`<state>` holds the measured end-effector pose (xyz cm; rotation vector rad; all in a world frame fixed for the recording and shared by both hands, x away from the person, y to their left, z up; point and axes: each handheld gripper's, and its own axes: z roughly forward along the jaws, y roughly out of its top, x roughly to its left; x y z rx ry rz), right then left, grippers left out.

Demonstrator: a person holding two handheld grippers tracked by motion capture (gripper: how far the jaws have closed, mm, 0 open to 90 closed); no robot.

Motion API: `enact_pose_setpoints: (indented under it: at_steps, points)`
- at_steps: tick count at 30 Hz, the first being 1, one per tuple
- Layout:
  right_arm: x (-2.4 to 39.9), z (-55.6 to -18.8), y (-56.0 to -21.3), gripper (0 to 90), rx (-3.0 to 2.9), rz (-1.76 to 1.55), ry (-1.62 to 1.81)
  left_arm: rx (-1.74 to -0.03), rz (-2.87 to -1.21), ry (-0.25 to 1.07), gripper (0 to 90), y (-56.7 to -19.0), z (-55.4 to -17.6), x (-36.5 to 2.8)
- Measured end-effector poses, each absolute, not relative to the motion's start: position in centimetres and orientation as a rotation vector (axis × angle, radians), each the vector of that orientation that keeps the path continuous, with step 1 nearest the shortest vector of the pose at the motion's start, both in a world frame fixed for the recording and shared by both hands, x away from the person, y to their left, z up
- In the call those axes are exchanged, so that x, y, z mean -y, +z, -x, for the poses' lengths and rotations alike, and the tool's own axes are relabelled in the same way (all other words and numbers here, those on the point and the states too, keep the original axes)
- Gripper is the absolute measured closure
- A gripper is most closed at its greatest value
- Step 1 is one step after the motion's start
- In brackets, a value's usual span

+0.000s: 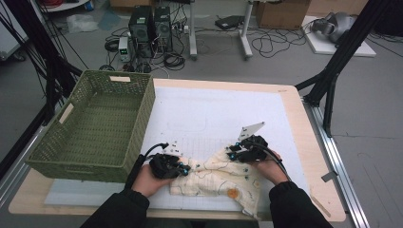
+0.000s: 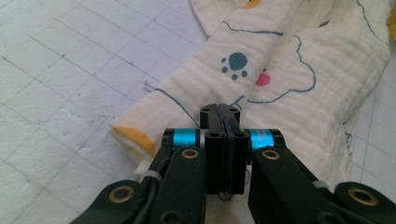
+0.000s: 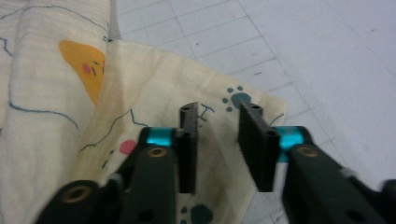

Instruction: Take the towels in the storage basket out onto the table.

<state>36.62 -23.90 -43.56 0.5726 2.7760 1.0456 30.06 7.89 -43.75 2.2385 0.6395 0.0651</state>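
The tabletop [image 1: 285, 114] carries a green basket [image 1: 95, 128] at its left. At the near edge, between my hands, a cream printed cloth [image 1: 216, 178] lies crumpled. My left gripper [image 2: 223, 114] has its jaws pressed fully together, pinching a fold of the cloth at its left end. My right gripper [image 3: 218, 121] hangs just above the cloth's right corner, jaws a little apart, holding nothing.

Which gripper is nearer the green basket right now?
Left. The left gripper sits just off the green basket's near right corner, jaws shut over the cloth; the right gripper is farther right, across the cloth.
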Motion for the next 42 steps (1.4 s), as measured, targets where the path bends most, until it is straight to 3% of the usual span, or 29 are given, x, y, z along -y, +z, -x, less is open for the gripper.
enact_pose_setpoints:
  at_steps: [2, 13, 15, 16, 17, 25, 28, 32, 34, 37, 39, 42]
  points:
    - [23.6, -36.6, -43.6, 88.4, -2.799, -0.521, 1.045, -0.638, -2.221, 0.072, 88.3, -43.7, -30.0, -7.9]
    - [27.4, -36.9, -39.0, 88.5, -2.57, -0.629, 1.075, -0.638, -2.145, 0.1, 85.8, -42.8, -29.9, -8.4]
    - [27.9, -37.1, -39.9, 84.2, -2.606, -0.679, 1.022, -0.636, -2.143, 0.102, 81.4, -42.8, -30.0, -8.4]
    - [28.0, -37.1, -40.4, 73.6, -2.61, -0.709, 1.013, -0.648, -2.132, 0.116, 78.4, -42.7, -30.1, -8.3]
    - [28.2, -37.1, -40.7, 70.8, -2.6, -0.742, 1.026, -0.661, -2.119, 0.13, 74.2, -42.7, -30.2, -8.4]
    - [27.9, -34.6, -41.0, 59.6, -2.684, -0.595, 1.259, -0.765, -2.071, 0.214, 62.9, -42.3, -32.0, -8.0]
    - [27.4, -34.4, -41.8, 59.0, -2.747, -0.557, 1.219, -0.821, -2.066, 0.224, 53.8, -42.3, -32.9, -7.6]
    - [26.9, -34.3, -42.3, 64.5, -2.808, -0.527, 1.243, -0.85, -2.071, 0.212, 48.5, -42.5, -33.6, -7.2]
    - [26.8, -34.3, -42.4, 68.1, -2.839, -0.518, 1.242, -0.859, -2.094, 0.212, 49.0, -42.7, -34.1, -6.9]
    - [26.8, -34.2, -42.9, 73.4, -2.857, -0.522, 1.223, -0.838, -2.127, 0.195, 63.0, -43.0, -34.4, -6.6]
    - [26.8, -34.1, -43.2, 78.3, -2.858, -0.532, 1.23, -0.806, -2.153, 0.173, 81.1, -43.2, -34.3, -6.4]
    - [26.8, -33.7, -43.4, 85.3, -2.863, -0.514, 1.225, -0.782, -2.171, 0.172, 85.6, -42.9, -33.9, -6.5]
